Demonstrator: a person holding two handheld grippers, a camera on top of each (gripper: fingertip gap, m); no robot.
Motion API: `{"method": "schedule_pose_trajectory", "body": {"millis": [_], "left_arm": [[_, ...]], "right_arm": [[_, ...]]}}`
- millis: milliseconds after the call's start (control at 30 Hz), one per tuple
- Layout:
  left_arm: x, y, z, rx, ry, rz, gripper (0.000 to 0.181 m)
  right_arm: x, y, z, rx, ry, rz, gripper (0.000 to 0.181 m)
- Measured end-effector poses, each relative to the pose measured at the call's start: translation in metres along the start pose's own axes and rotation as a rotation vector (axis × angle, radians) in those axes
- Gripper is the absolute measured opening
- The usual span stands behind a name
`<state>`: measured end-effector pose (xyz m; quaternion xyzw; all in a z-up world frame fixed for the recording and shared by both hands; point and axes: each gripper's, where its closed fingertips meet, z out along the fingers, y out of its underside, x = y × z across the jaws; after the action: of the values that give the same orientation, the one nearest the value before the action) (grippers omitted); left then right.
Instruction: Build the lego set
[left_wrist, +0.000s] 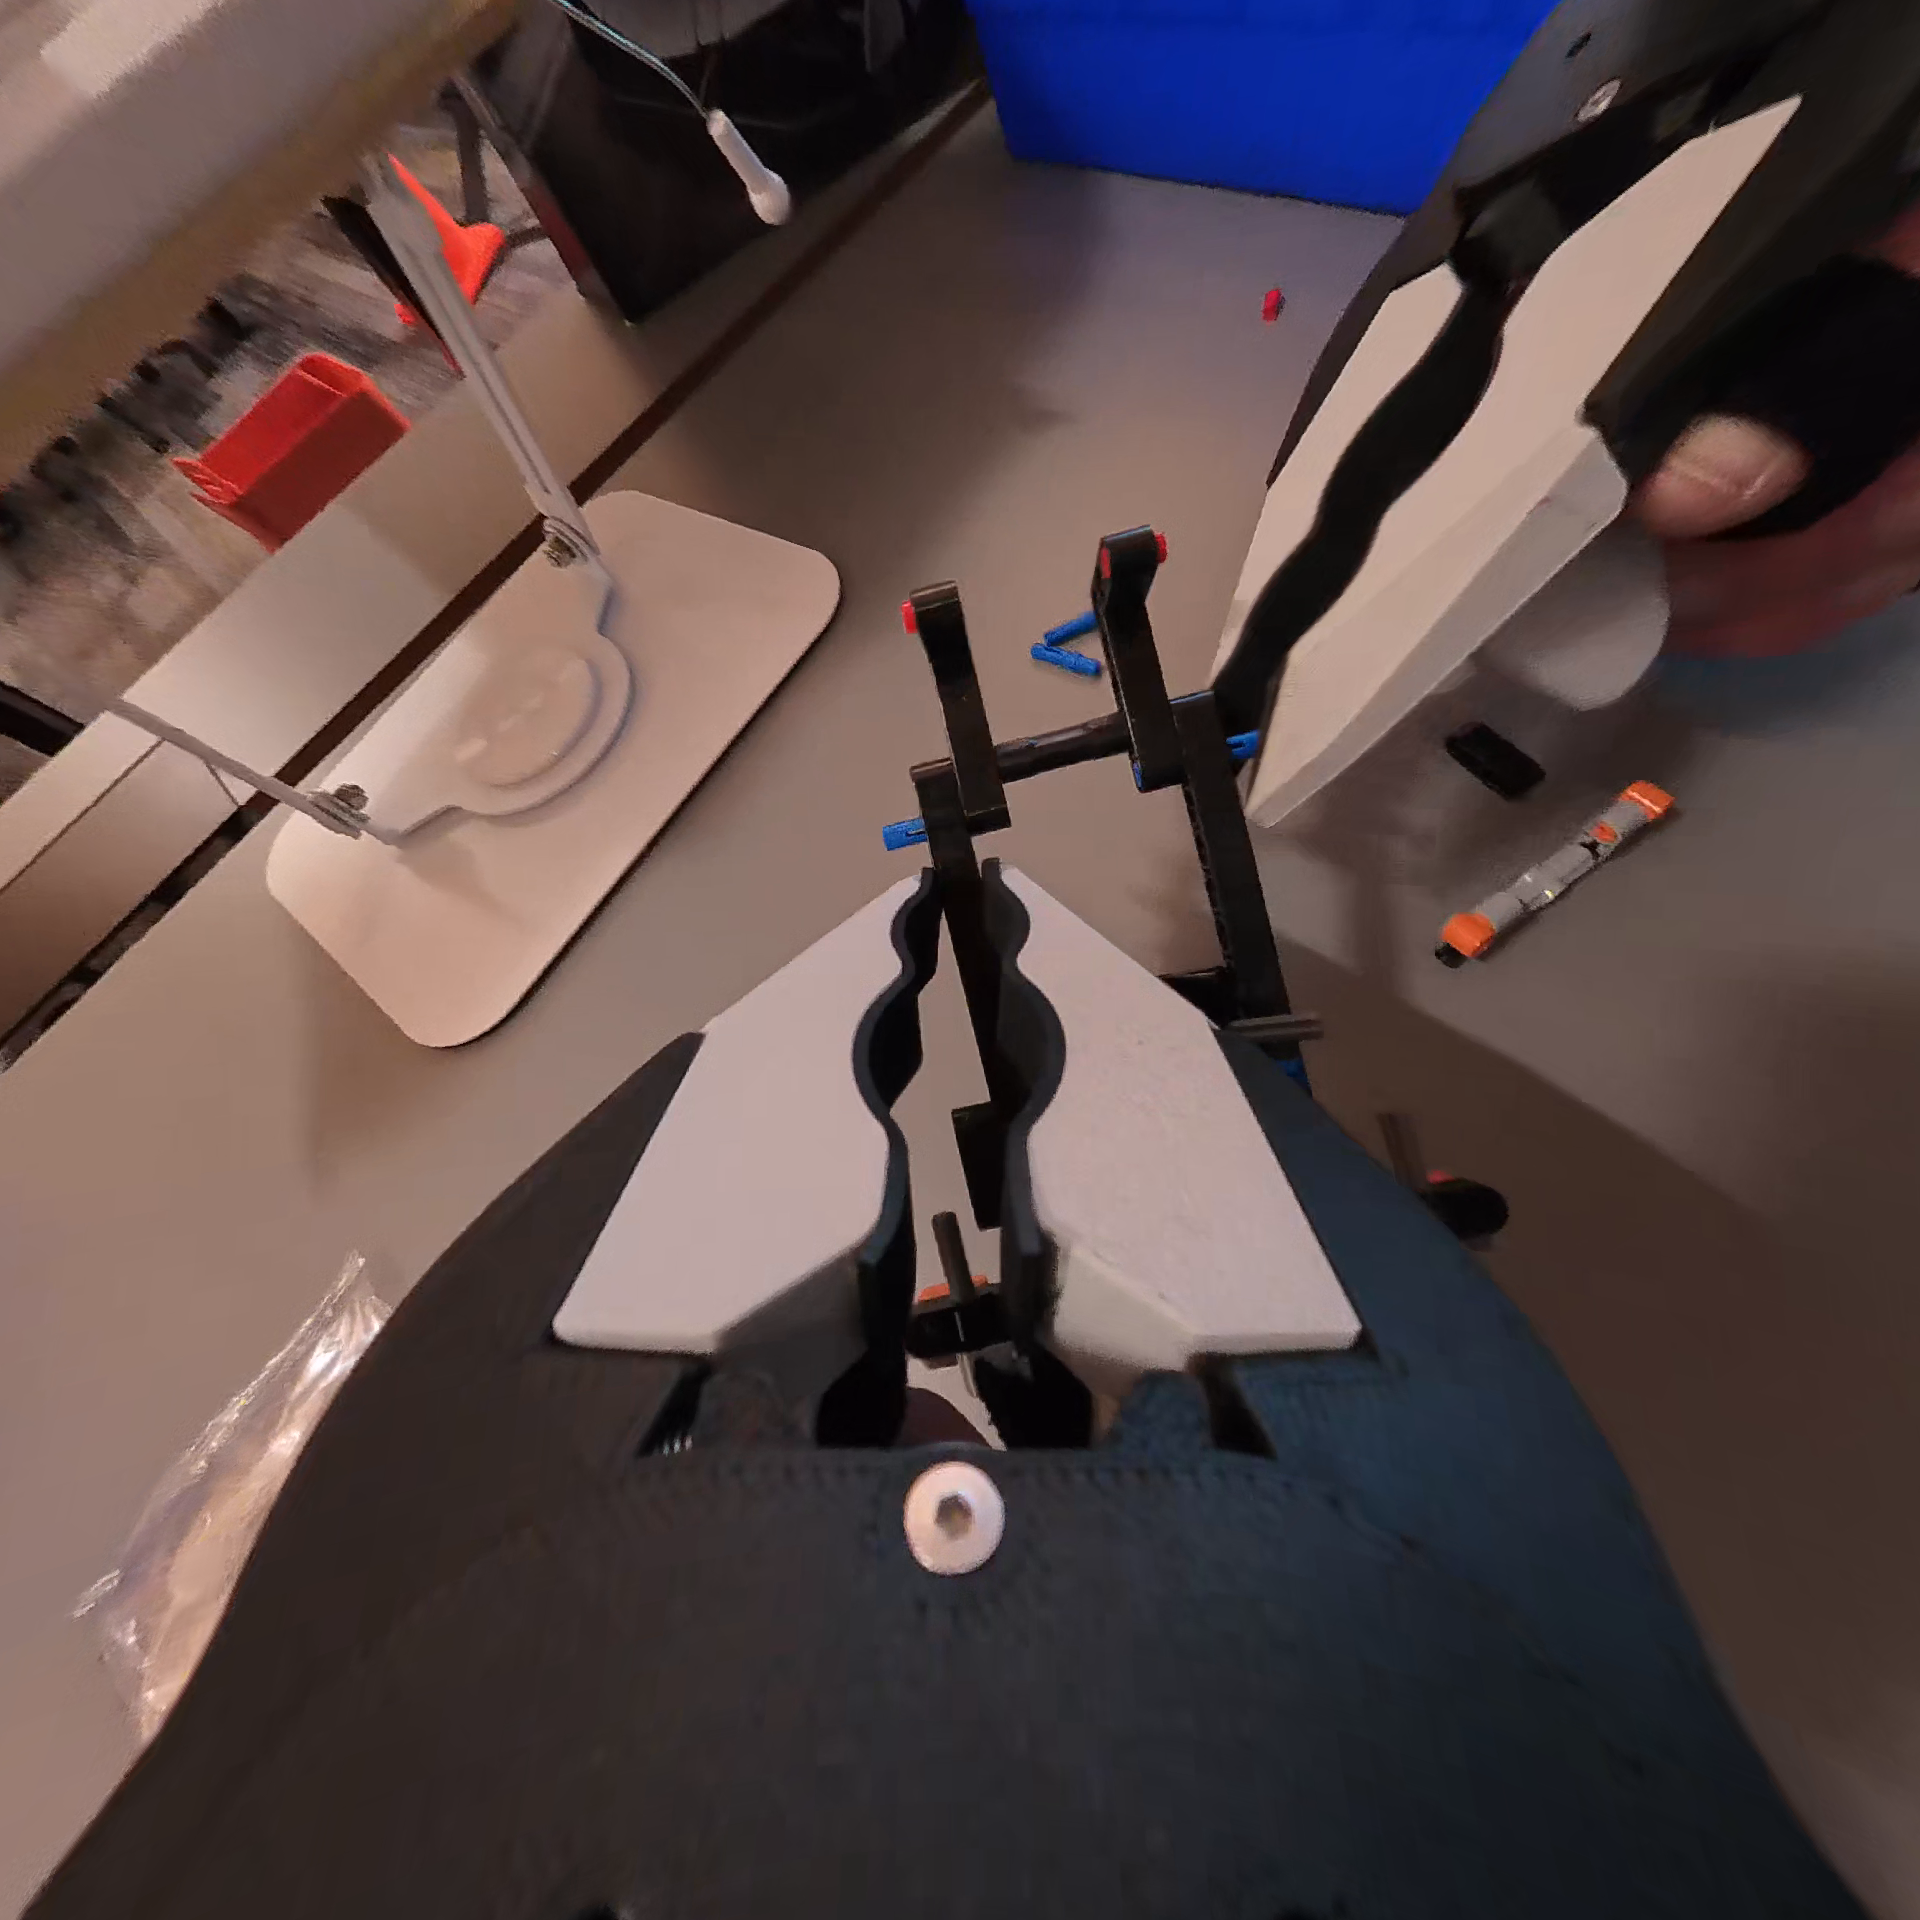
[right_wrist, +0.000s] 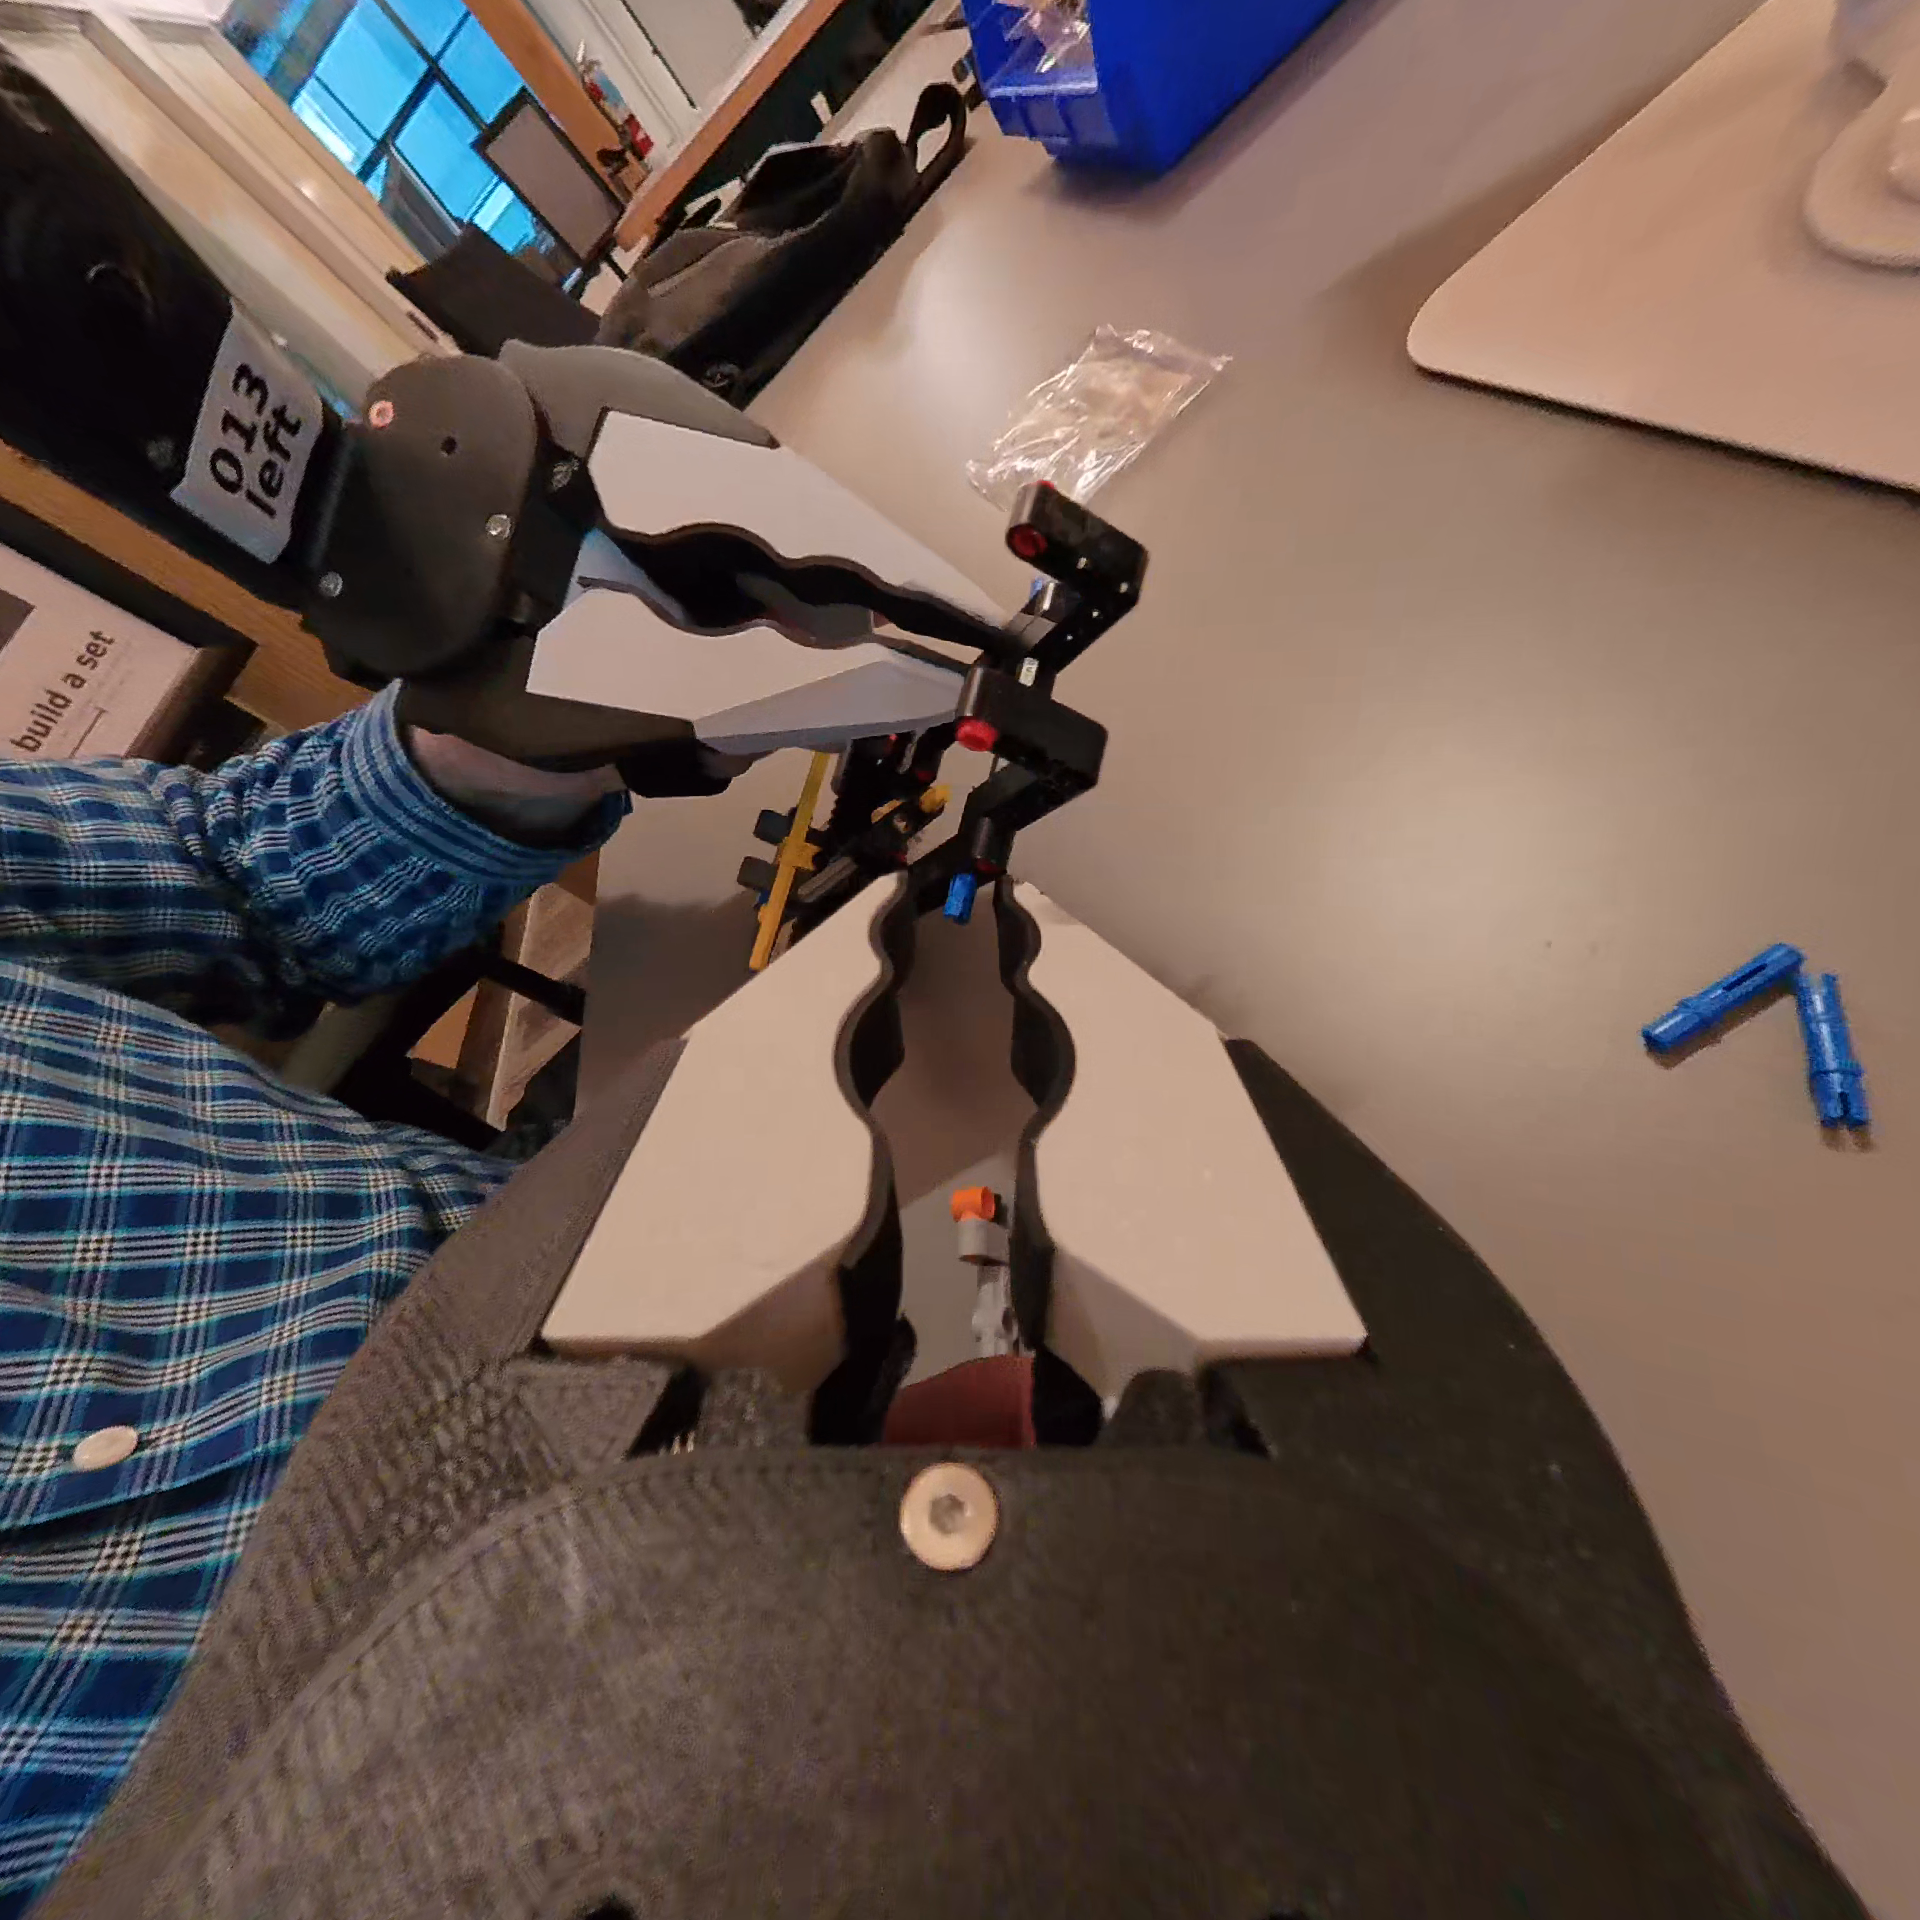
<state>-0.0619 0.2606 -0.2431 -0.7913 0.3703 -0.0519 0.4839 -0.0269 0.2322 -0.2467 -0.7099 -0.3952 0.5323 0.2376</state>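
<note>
1. The left tool, with white faces and wavy black inner pads, is clamped on a vertical beam of the black lego frame assembly. In the right wrist view this left tool reaches in from the left, held by a hand under a blue plaid sleeve.
2. The right tool points at the lower end of the same assembly, fingertips slightly parted either side of a blue pin; whether they press on it cannot be told. In the left wrist view the right tool comes in from the upper right, its tip touching the assembly's right side.
3. The assembly is held above the smooth grey table, between the two tools.
4. On the table lie two loose blue lego pins, a grey rod with orange ends, a small red piece, a clear plastic bag and a flat white stand base with a thin metal arm. A blue plastic bin sits at the far edge.
5. The assembly consists of two upright black beams joined by a black cross axle, with red pins at the top ends and blue pins at the sides. Yellow and red parts show lower down in the right wrist view.
</note>
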Motion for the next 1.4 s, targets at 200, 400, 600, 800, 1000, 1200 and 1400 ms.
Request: {"method": "schedule_pose_trajectory", "body": {"millis": [200, 400, 600, 800, 1000, 1200, 1400], "left_arm": [[-0.007, -0.003, -0.005, 0.022, -0.033, -0.036, 0.005], [-0.013, -0.005, -0.012, 0.053, -0.012, -0.085, 0.006], [-0.032, -0.02, -0.029, 0.155, 0.05, -0.152, 0.028], [-0.026, -0.024, -0.018, 0.142, 0.371, -0.287, 0.049], [-0.011, -0.041, -0.026, 0.258, 0.664, -0.391, 0.018], [-0.015, -0.043, -0.029, 0.324, 0.698, -0.492, 0.005], [-0.02, -0.042, -0.032, 0.363, 0.754, -0.537, 0.005]], "right_arm": [[0.006, -0.007, 0.006, 0.004, 0.051, 0.006, 0.021], [-0.003, -0.016, 0.008, 0.03, -0.008, -0.021, 0.009], [-0.006, -0.026, 0.005, 0.005, -0.059, -0.057, 0.007], [-0.02, -0.035, 0.005, -0.07, -0.143, -0.142, 0.006], [-0.022, -0.044, 0.009, -0.107, -0.166, -0.189, 0.006], [-0.013, -0.049, 0.021, -0.043, -0.137, -0.173, 0.012], [-0.015, -0.056, 0.025, 0.035, -0.175, -0.183, 0.012]]}}
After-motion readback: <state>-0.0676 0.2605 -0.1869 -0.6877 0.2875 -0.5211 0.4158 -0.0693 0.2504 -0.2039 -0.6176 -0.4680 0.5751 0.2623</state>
